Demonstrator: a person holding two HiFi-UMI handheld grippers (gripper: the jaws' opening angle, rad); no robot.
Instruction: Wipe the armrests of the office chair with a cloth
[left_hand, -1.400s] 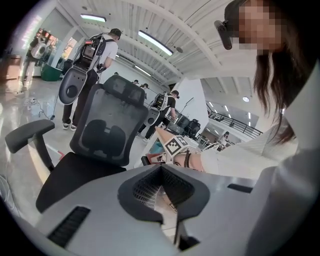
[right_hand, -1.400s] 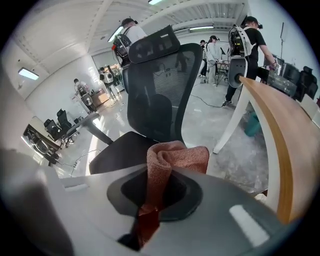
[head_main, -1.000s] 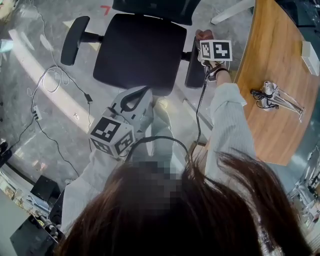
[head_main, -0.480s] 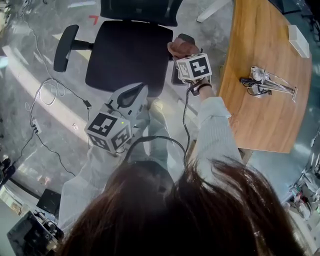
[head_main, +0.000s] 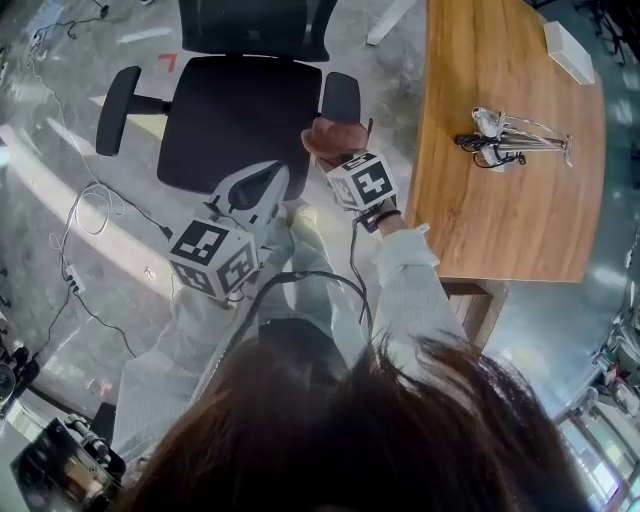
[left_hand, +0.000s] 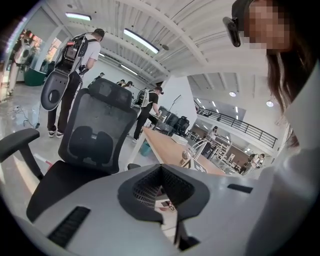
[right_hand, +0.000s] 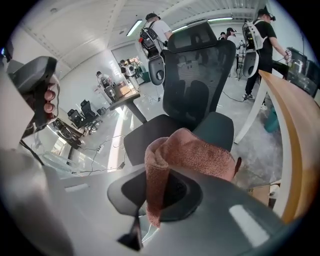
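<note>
One armrest (head_main: 341, 97) lies lengthwise just ahead of our right gripper (head_main: 335, 152), which clamps the cloth (head_main: 325, 137); our left gripper (head_main: 272, 180), closed and empty, sits farther off.

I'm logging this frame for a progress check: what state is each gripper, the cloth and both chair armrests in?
Right gripper, shut on the cloth.
Left gripper, shut, holding nothing.
Cloth, bunched, draped over the right gripper at the table-side armrest's near end.
Table-side armrest, cloth close by; contact unclear.
Other armrest, nothing on or near it.
</note>
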